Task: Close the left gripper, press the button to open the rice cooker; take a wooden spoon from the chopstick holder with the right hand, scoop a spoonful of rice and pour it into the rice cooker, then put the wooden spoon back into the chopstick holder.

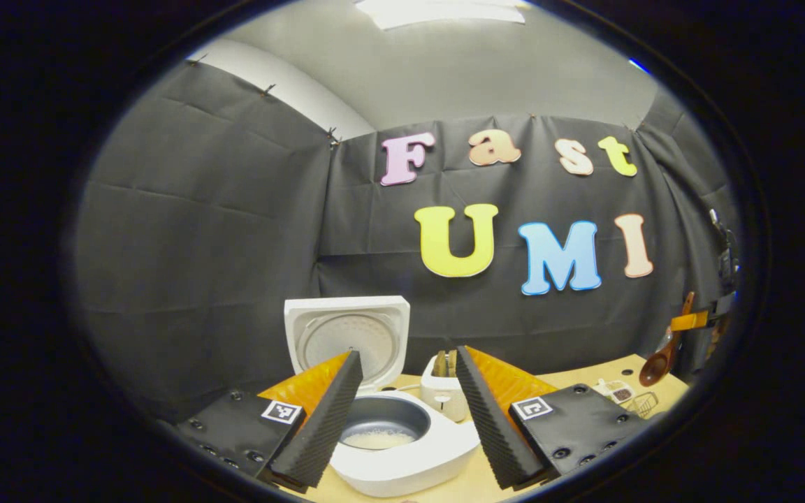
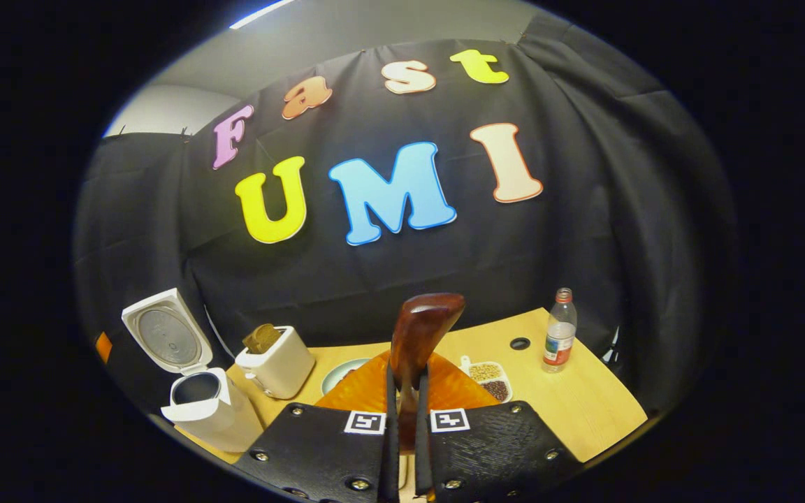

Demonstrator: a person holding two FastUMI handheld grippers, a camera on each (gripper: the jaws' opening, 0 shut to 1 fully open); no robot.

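The white rice cooker (image 1: 409, 461) stands open just below my left gripper (image 1: 408, 355), whose jaws are spread wide and hold nothing. Its lid (image 1: 346, 335) is tipped up at the back, and white rice (image 1: 378, 439) lies in the grey inner pot. In the right gripper view, my right gripper (image 2: 404, 367) is shut on the handle of the dark wooden spoon (image 2: 420, 325), whose bowl points up and away. The cooker (image 2: 207, 412) sits far to its left with the lid (image 2: 161, 335) raised. The spoon (image 1: 657, 360) also shows at the far right of the left gripper view.
A white toaster (image 2: 277, 363) with bread stands beside the cooker, also seen as the toaster (image 1: 444, 395) behind it. A plate (image 2: 343, 374), a divided tray of grains (image 2: 486, 381) and a water bottle (image 2: 560, 339) sit on the wooden table (image 2: 584, 405). A small wire rack (image 1: 643, 404) stands at the right.
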